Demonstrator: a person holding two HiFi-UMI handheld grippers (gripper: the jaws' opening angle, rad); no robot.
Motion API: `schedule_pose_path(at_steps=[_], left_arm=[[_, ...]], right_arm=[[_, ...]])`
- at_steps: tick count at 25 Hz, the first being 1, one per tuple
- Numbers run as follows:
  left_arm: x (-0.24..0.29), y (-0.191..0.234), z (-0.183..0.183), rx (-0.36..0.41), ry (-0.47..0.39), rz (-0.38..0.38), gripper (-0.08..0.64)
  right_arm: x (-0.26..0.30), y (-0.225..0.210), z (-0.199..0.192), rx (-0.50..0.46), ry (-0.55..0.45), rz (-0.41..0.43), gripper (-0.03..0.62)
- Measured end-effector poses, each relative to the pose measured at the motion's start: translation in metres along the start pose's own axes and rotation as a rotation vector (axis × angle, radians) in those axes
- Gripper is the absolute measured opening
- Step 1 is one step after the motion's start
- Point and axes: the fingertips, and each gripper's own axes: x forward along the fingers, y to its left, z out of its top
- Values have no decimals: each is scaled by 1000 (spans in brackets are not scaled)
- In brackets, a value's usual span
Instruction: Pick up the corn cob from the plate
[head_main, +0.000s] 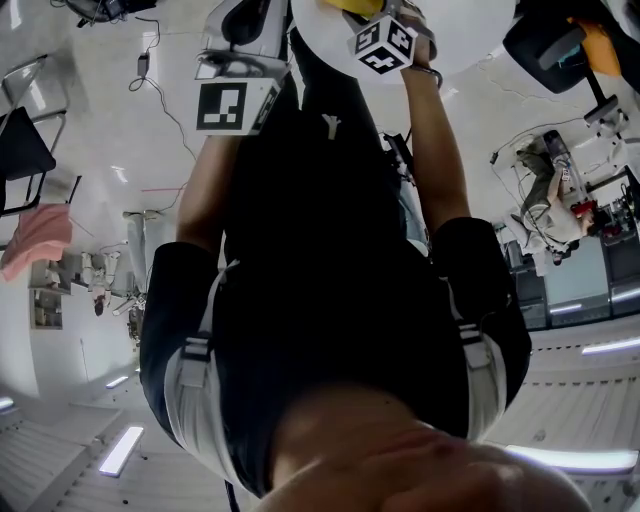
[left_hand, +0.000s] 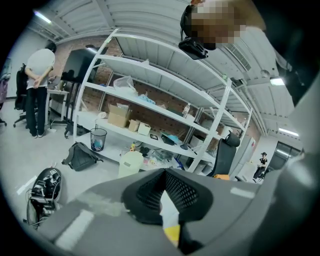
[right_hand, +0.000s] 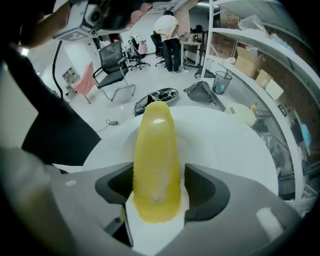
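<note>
The yellow corn cob (right_hand: 156, 155) lies lengthwise between the two black pads of my right gripper (right_hand: 157, 181), which is shut on it, both pads touching its sides. Under it is the white plate (right_hand: 235, 150). My left gripper (left_hand: 165, 194) is shut on a thin white edge that looks like the plate's rim (left_hand: 168, 210), with a bit of yellow below it. In the head view both grippers are at the top edge: the left gripper (head_main: 238, 98) beside the plate (head_main: 470, 35), and the right gripper (head_main: 386, 45) by the corn (head_main: 362, 5).
A person's dark torso fills the head view. White metal shelving (left_hand: 165, 107) with boxes stands behind, with a wire bin (left_hand: 98, 138) and a dark bag (left_hand: 80, 156) on the floor. Office chairs (right_hand: 114, 65) and a standing person (right_hand: 169, 35) are farther off.
</note>
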Motion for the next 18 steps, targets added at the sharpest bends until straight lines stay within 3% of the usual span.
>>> schedule_pose_path(at_steps=[18], left_arm=[[-7,7,3,2,-15,-3,3]], right_arm=[[0,0,0,49,21,-44,264]])
